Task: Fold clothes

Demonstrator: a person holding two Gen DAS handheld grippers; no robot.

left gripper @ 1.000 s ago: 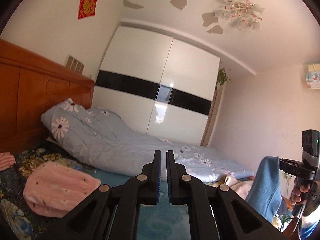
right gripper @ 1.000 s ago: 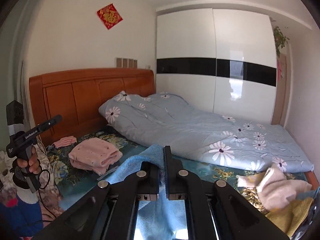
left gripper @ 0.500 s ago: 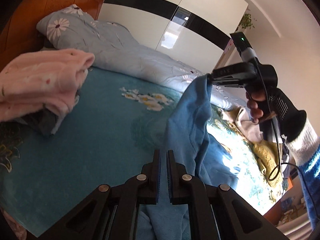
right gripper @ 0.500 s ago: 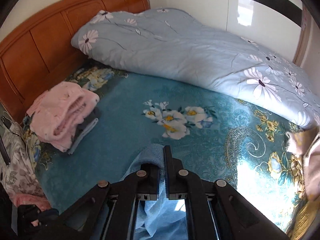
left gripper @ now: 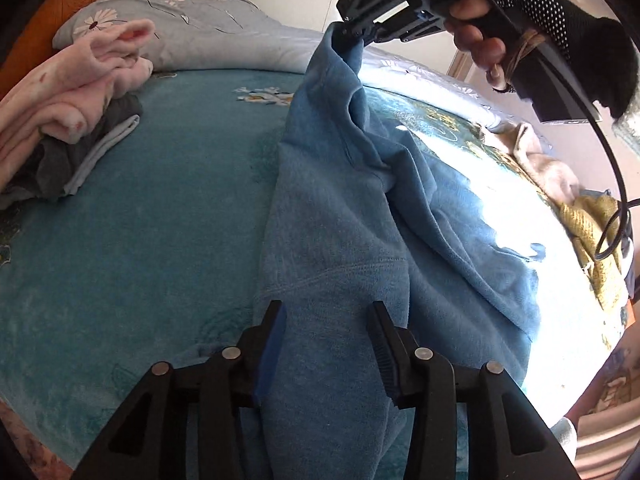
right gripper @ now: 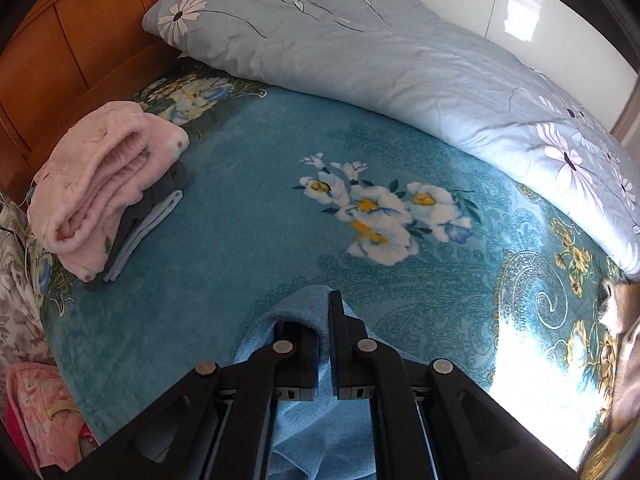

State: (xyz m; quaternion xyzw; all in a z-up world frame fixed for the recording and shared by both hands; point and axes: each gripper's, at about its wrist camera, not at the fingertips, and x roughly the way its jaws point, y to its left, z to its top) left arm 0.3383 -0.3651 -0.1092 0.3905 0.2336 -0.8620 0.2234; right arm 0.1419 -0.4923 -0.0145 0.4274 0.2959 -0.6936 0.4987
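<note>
On the bed: I work over a teal floral blanket (right gripper: 248, 240), with a pale blue quilt (right gripper: 360, 52) bunched along its far side.
Blue garment: a blue fleece garment (left gripper: 344, 216) runs from my left gripper up to my right one, its lower part draped on the blanket.
Left gripper: my left gripper (left gripper: 326, 344) has its fingers spread wide, one on each side of the garment's near end; the cloth lies between them, and I cannot tell whether either pad touches it.
Right gripper: my right gripper (right gripper: 324, 322) has its fingers pressed together on a fold of the garment (right gripper: 296, 304), pinching it; from the left wrist camera the same gripper (left gripper: 354, 34) lifts that top edge clear of the blanket.
Folded pile: a pink garment (right gripper: 100, 184) sits atop grey clothes (right gripper: 160, 200) near the wooden headboard (right gripper: 60, 48).
Far right: tan and yellow clothes (left gripper: 576, 208) lie in a heap.
</note>
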